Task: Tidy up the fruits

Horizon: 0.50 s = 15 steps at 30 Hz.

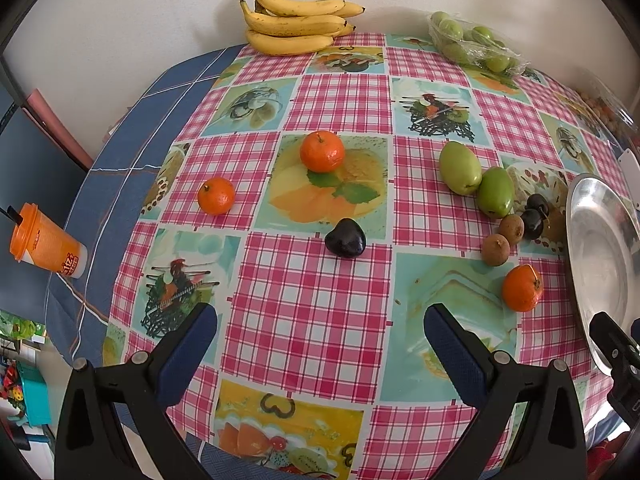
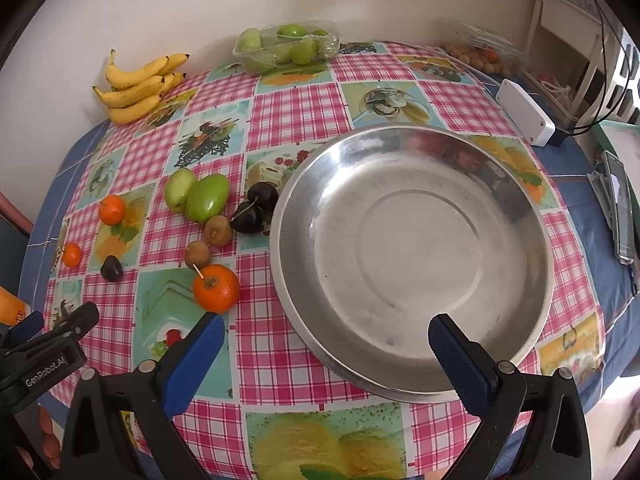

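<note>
Both my tongs are released, nothing held: left tongs [image 1: 320,336] over the cloth, right tongs [image 2: 326,340] straddling the near rim of the pan [image 2: 412,248].

Risks, as I judge them:
- Fruit is round and the cloth [image 1: 312,292] looks slick. A glancing contact could roll an orange [image 1: 522,288] or longan [image 1: 495,250] off the bench.
- Cherries [image 2: 256,206] lie touching the pan wall at 9 o'clock, stems linked; a pinch may drag both or bruise them.
- Green fruit [image 1: 460,167] pair touching; lifting one may shift the other.
- Plum [image 1: 345,237] sits alone mid-bench, at 12 from the left tongs.

Bench: round, checked vinyl over blue cloth. Bananas [image 1: 296,24], wrapped tray [image 1: 472,40] by the back wall. Cup [image 1: 46,242] at 9, white box [image 2: 526,114] and phone [image 2: 620,208] near the rim, right side.
</note>
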Available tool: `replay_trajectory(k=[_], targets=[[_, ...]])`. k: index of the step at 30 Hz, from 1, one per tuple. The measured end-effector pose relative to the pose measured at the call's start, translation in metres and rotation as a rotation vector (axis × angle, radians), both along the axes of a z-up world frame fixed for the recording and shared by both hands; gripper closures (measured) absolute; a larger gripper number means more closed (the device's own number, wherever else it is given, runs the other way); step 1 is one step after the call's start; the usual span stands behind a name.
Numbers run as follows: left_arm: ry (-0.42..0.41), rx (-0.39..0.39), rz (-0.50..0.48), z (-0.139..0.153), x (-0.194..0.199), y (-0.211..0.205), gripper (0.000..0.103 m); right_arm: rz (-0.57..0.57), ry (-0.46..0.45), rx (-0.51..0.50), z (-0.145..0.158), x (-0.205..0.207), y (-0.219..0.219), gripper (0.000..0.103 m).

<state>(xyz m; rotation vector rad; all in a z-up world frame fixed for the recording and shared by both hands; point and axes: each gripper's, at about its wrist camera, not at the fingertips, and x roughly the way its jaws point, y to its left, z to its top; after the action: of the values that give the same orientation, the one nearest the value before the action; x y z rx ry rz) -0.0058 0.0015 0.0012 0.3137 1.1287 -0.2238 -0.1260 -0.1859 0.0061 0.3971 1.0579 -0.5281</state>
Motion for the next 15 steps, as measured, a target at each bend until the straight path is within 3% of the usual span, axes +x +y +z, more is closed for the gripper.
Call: replay_trajectory(k=[15], targets=[[-0.001,0.002,0.000,-0.0004,-0.0004,-0.0001,0.000,-0.005,0.000,0.002,-0.0004,-0.0001,-0.0003,0.000]])
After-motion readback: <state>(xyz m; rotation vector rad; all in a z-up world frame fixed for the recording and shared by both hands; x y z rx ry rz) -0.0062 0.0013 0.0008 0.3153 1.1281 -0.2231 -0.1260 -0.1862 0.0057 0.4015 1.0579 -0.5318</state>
